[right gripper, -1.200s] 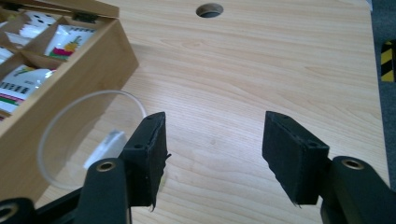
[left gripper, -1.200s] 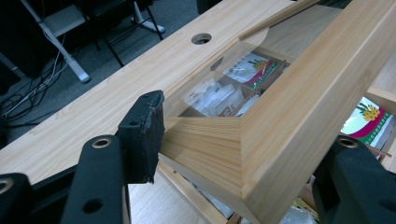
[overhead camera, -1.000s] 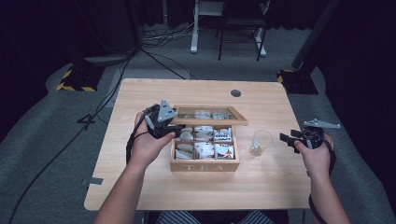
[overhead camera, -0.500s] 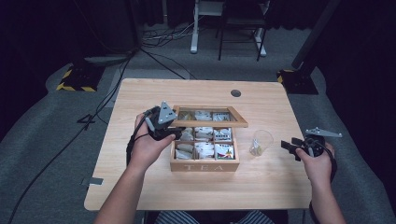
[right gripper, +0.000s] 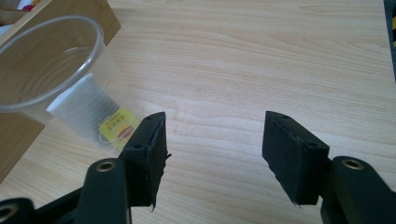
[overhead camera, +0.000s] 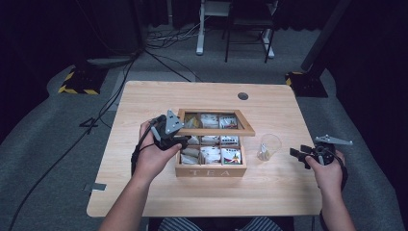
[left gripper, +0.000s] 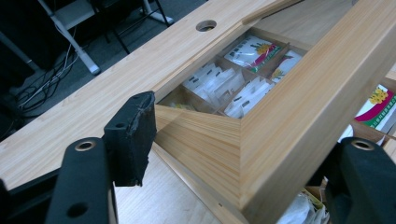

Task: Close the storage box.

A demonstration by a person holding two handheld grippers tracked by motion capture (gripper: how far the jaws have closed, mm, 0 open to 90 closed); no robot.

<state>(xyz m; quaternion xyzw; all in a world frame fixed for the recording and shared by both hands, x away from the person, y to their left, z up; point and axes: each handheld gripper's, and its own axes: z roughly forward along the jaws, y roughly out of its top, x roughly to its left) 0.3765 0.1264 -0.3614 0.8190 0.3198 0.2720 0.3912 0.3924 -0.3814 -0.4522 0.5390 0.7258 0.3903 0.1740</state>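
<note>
A wooden tea box [overhead camera: 210, 171] marked TEA stands at mid-table, its compartments full of tea bags [overhead camera: 211, 154]. Its glass-paned lid [overhead camera: 216, 131] is hinged up, tilted over the back rows. My left gripper [overhead camera: 179, 139] is shut on the lid's near left corner. In the left gripper view the lid frame [left gripper: 289, 102] fills the gap between the jaws [left gripper: 243, 140], and tea bags [left gripper: 219, 86] show through the pane. Right of the box stands a clear plastic cup [overhead camera: 269, 146] [right gripper: 60, 79] with a yellow-tagged tea bag [right gripper: 116, 128] inside. My right gripper [overhead camera: 297, 155] [right gripper: 215, 140] is open over bare wood beside the cup.
A round cable hole [overhead camera: 243, 96] [left gripper: 206, 25] sits near the table's far edge. The right hand is close to the table's right edge [overhead camera: 312, 159]. Beyond the table are desk legs [overhead camera: 199, 29], a chair and floor cables [overhead camera: 159, 43].
My right gripper has drawn back a little from the cup toward the person. The left gripper and the raised lid have hardly moved.
</note>
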